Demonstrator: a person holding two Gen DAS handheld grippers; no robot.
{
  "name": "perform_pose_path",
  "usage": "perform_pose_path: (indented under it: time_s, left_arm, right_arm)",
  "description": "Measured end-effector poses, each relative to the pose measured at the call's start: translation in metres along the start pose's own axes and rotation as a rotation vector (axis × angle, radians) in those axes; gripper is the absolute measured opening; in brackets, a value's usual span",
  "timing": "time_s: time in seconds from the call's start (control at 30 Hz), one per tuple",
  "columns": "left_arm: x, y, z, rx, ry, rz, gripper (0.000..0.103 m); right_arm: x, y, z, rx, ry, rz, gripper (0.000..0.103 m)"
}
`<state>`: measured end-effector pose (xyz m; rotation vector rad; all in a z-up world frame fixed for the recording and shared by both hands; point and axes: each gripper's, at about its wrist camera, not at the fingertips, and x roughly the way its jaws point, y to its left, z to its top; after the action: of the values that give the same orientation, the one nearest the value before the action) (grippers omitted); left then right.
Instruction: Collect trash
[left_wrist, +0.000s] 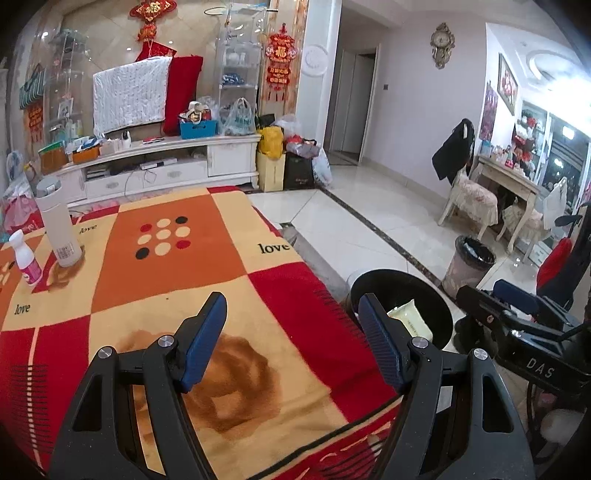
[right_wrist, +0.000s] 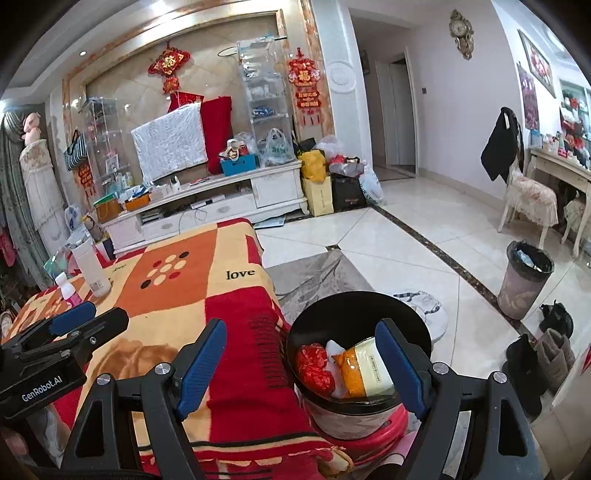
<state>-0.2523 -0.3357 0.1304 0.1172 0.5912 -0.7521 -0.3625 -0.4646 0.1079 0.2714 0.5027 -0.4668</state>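
- Two tools, both spread and holding nothing: left tool (left_wrist: 291, 343) over the near part of the blanket-covered bench (left_wrist: 177, 280); right tool (right_wrist: 301, 365) over the bench's right edge and the black bin (right_wrist: 325, 317).
- Trash sits in the black bin, just right of the bench's near corner: red crumpled wrapper (right_wrist: 314, 367), orange-and-cream pouch (right_wrist: 364, 369), white scrap between them.
- Handling, by judgement: all light, soft and crinkly; film probably slick. Pinch a pouch at its flat edge, the wrapper across its bulk.
- Bench shows no loose trash; the white flask (left_wrist: 59, 225) and small pink-labelled bottle (left_wrist: 26, 264) stand upright at far left, likely not trash.
- Right wrist view shows the full bin contents; left wrist view shows only the pouch's cream corner.
- Second lined bin (right_wrist: 526, 280) stands on the floor, far right.
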Motion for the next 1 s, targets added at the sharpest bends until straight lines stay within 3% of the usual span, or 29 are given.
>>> perform_pose_path:
  time_s: [0.5, 1.0]
  left_arm:
    - [-0.006, -0.003, 0.0, 0.013, -0.027, -0.024, 0.073]
    - [-0.01, -0.009, -0.004, 0.016, -0.035, -0.036, 0.073]
  right_arm:
    - [-0.015, 0.0, 0.009, 0.003, -0.065, -0.063, 0.086]
    - [-0.018, 0.002, 0.008, -0.021, -0.067, -0.088, 0.086]
